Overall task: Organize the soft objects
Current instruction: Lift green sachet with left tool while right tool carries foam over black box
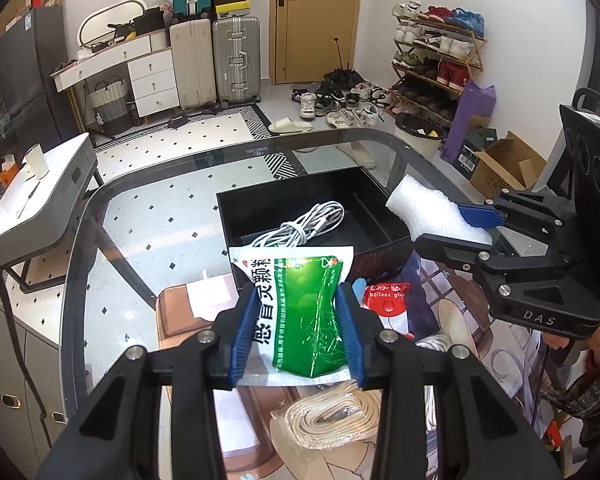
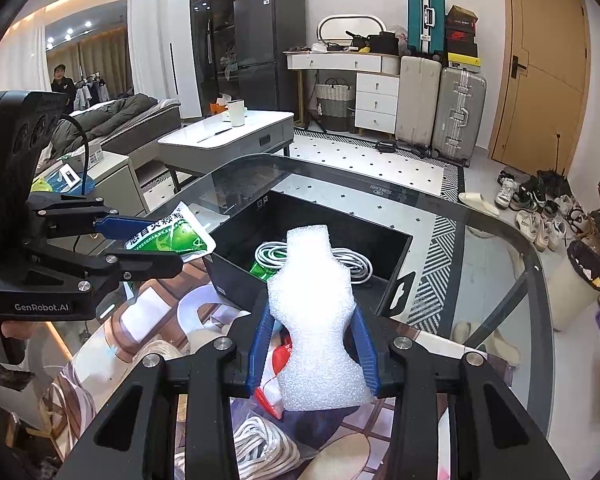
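My left gripper (image 1: 298,300) is shut on a green and white medicine sachet (image 1: 304,312), held above the table just before the black box (image 1: 392,246); it also shows in the right wrist view (image 2: 168,236). My right gripper (image 2: 312,316) is shut on a white foam piece (image 2: 314,320), held near the box's right side; the foam also shows in the left wrist view (image 1: 432,208). A coiled white cable (image 1: 304,226) lies inside the box.
The glass table (image 1: 160,216) carries a printed mat (image 1: 460,320), a red balloon glue packet (image 1: 386,300), a bagged beige strap (image 1: 336,416) and a white rope bundle (image 2: 260,444). Beyond the table edge are suitcases, shoes and a low white table.
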Motion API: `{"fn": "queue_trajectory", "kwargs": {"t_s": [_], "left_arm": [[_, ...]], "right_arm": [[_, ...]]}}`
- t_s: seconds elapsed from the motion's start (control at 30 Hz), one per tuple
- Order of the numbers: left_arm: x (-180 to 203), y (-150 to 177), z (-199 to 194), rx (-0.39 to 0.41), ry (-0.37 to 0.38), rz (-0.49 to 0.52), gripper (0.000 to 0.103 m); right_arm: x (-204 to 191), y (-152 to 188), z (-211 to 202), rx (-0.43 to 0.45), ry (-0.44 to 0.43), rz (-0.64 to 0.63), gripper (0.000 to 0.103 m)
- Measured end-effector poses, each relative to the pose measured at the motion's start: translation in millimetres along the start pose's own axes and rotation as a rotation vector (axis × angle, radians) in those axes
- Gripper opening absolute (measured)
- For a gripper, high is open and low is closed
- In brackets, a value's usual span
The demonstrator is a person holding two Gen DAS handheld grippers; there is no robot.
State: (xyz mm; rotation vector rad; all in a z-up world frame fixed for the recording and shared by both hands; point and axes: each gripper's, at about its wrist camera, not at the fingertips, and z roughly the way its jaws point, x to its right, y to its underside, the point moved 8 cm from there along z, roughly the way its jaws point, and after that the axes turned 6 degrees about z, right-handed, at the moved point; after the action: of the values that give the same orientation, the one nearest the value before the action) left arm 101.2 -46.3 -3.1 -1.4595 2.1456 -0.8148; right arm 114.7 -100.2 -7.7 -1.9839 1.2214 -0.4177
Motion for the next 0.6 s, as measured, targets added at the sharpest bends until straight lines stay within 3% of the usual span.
{"fn": "queue_trajectory", "kwargs": {"t_s": [0.6], "left_arm": [[-7.2,-16.0,6.9,0.019,-0.036,-0.007,0.038]], "right_arm": [[-7.5,-13.1,10.7,0.023,-0.020,0.045,0.039]]}}
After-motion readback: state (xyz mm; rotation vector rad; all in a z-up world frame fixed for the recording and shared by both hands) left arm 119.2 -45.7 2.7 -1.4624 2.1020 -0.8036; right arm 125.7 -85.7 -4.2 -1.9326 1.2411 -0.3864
